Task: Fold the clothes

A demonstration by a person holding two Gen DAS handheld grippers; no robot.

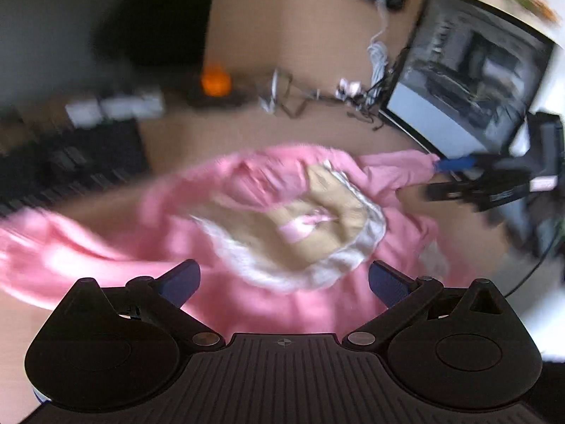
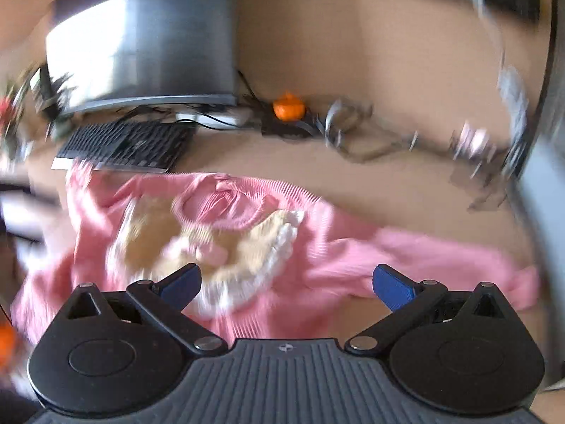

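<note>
A pink knitted sweater (image 1: 169, 233) with a tan and white patch (image 1: 317, 222) on its front lies spread and rumpled on the brown table (image 1: 282, 130). My left gripper (image 1: 284, 282) hangs open just above the sweater's near part, with nothing between its blue fingers. My right gripper (image 1: 448, 176) shows at the right of the left wrist view, jaws apart at the sweater's far right edge. In the right wrist view my right gripper (image 2: 287, 286) stands open over the sweater (image 2: 353, 247), near the patch (image 2: 159, 233). Both views are motion-blurred.
A monitor (image 1: 469, 81) (image 2: 141, 46) and a black keyboard (image 1: 70, 162) (image 2: 130, 145) stand behind the sweater. An orange object (image 1: 215, 81) (image 2: 289, 106) and loose cables (image 1: 378, 56) (image 2: 353, 130) lie along the back wall. Bare table (image 2: 388, 190) lies between sweater and cables.
</note>
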